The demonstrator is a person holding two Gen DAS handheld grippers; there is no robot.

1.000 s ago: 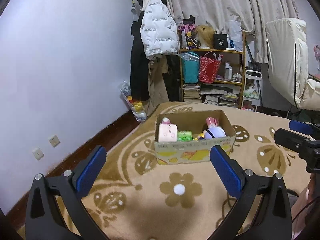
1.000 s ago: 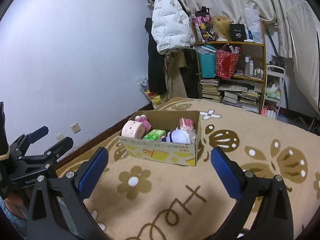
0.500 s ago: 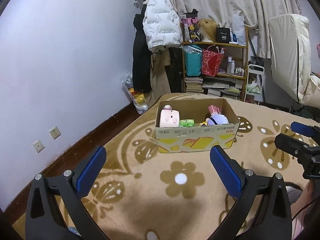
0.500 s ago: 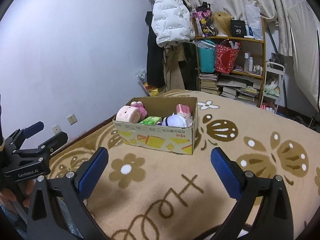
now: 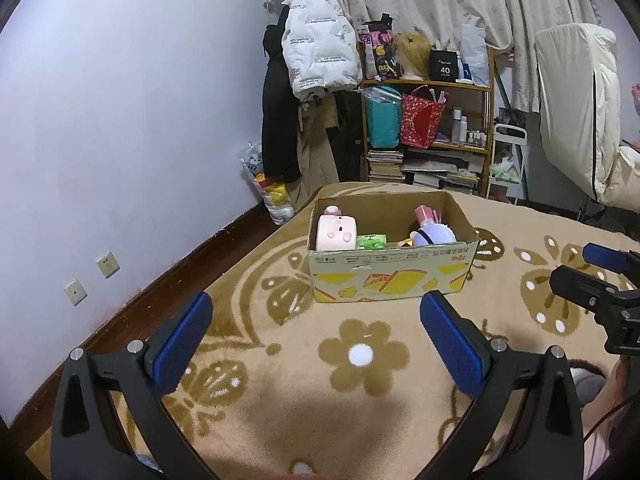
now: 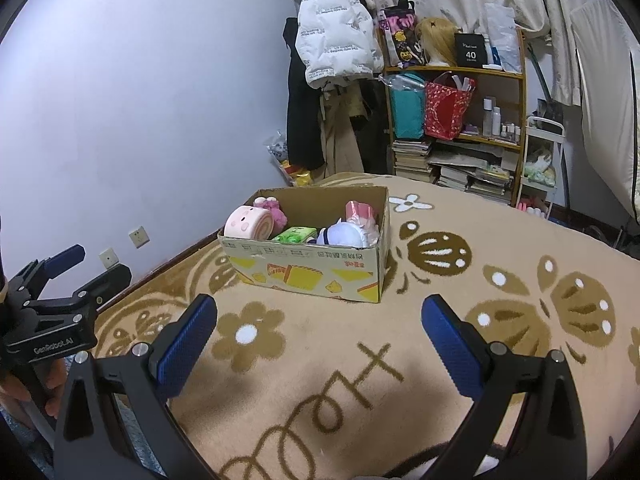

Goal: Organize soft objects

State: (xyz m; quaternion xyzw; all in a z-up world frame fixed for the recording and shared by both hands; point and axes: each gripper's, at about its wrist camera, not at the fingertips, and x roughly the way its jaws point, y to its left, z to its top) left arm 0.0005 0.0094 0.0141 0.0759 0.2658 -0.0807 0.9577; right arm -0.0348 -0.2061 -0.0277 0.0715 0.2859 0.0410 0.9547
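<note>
A cardboard box (image 5: 390, 276) (image 6: 308, 270) stands on the beige patterned rug. In it lie a pink roll plush (image 5: 336, 233) (image 6: 248, 222), a green packet (image 5: 371, 241) (image 6: 295, 235) and a white and purple plush doll (image 5: 433, 235) (image 6: 346, 236). My left gripper (image 5: 316, 340) is open and empty, well short of the box; it also shows at the left of the right wrist view (image 6: 86, 270). My right gripper (image 6: 318, 344) is open and empty, short of the box; it also shows at the right of the left wrist view (image 5: 588, 266).
A wooden shelf (image 5: 428, 128) with bags, books and bottles stands behind the box. Coats (image 5: 316, 52) hang beside it. A white padded chair (image 5: 576, 120) is at the far right. The wall (image 5: 120, 120) with sockets runs along the left.
Both grippers have pulled back and risen a little, so the box looks smaller and farther. Both stay open and empty.
</note>
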